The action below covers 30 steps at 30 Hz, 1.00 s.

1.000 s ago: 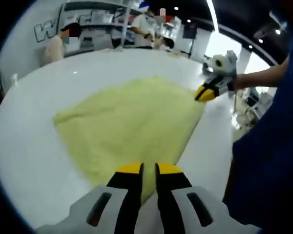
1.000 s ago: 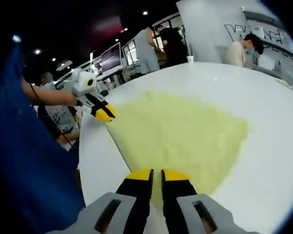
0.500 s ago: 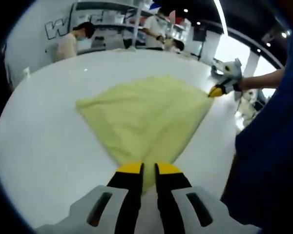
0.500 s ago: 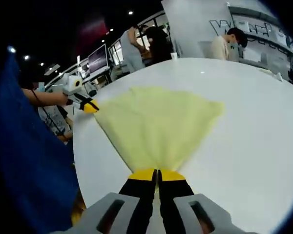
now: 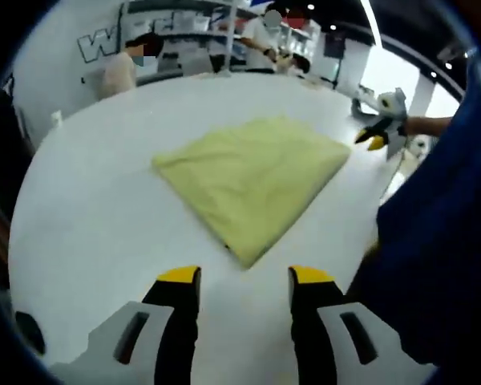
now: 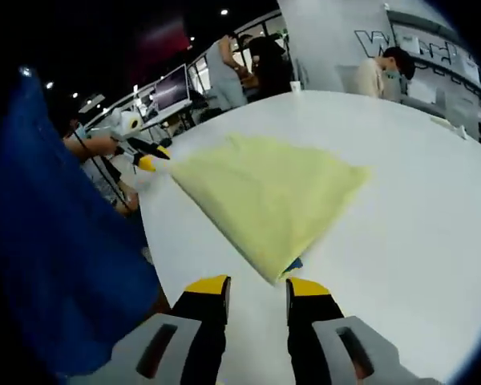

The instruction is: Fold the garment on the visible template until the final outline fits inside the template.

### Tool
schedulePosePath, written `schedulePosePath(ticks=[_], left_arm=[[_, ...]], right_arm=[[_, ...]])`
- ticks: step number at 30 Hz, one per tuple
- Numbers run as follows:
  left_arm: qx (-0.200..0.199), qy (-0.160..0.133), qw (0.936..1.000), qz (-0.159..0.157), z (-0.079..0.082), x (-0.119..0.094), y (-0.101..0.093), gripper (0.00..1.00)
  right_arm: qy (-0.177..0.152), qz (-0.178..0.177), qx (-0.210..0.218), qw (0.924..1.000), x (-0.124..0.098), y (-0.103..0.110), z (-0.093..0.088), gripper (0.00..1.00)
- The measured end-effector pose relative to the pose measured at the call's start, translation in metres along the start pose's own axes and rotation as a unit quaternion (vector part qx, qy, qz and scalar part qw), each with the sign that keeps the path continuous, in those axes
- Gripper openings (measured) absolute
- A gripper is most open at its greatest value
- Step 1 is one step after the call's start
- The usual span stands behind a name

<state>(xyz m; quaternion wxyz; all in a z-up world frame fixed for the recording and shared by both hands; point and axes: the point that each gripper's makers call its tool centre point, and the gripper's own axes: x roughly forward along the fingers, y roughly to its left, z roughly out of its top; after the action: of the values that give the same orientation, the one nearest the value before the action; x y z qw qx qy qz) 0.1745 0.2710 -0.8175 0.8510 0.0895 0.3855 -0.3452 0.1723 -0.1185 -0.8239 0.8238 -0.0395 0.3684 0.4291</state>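
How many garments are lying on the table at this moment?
1. A single yellow garment lies folded flat on the white table, ahead of the open left gripper and the open right gripper. Anything beneath it would be hidden.

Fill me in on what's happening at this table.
A person with a two-jaw gripper in each hand is folding a yellow garment on a white table. The garment lies flat in a folded shape. The left gripper and the right gripper are both open and empty, each just short of a corner of the cloth. A small bit of blue peeks from under the corner near the right gripper. People stand in the background.
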Motion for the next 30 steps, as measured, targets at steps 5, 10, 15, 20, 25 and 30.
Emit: schedulePosePath(ticks=[5,10,15,20,25,30], left_arm=[[0.012,0.016,0.9998,-0.002,-0.005,-0.009,-0.006,0.51],[0.012,-0.006,0.9998,-0.015,0.010,-0.018,-0.024,0.55],[0.011,-0.041,0.9988,-0.025,0.038,-0.027,-0.046,0.56],[0.017,-0.052,0.9980,-0.030,0.046,-0.033,-0.053,0.58],[0.017,-0.072,0.9968,-0.028,0.059,-0.038,-0.061,0.59],[0.011,-0.103,0.9944,-0.022,0.071,-0.046,-0.066,0.59]], right_arm=[[0.015,0.006,-0.016,0.9997,-0.008,0.011,-0.007,0.36],[0.005,0.007,-0.029,0.9995,-0.016,0.024,0.002,0.47],[-0.029,0.000,-0.039,0.9988,-0.028,0.034,0.025,0.50],[-0.044,-0.007,-0.050,0.9978,-0.039,0.043,0.040,0.52],[-0.057,-0.012,-0.049,0.9971,-0.046,0.049,0.045,0.55],[-0.084,-0.018,-0.041,0.9955,-0.052,0.053,0.052,0.56]])
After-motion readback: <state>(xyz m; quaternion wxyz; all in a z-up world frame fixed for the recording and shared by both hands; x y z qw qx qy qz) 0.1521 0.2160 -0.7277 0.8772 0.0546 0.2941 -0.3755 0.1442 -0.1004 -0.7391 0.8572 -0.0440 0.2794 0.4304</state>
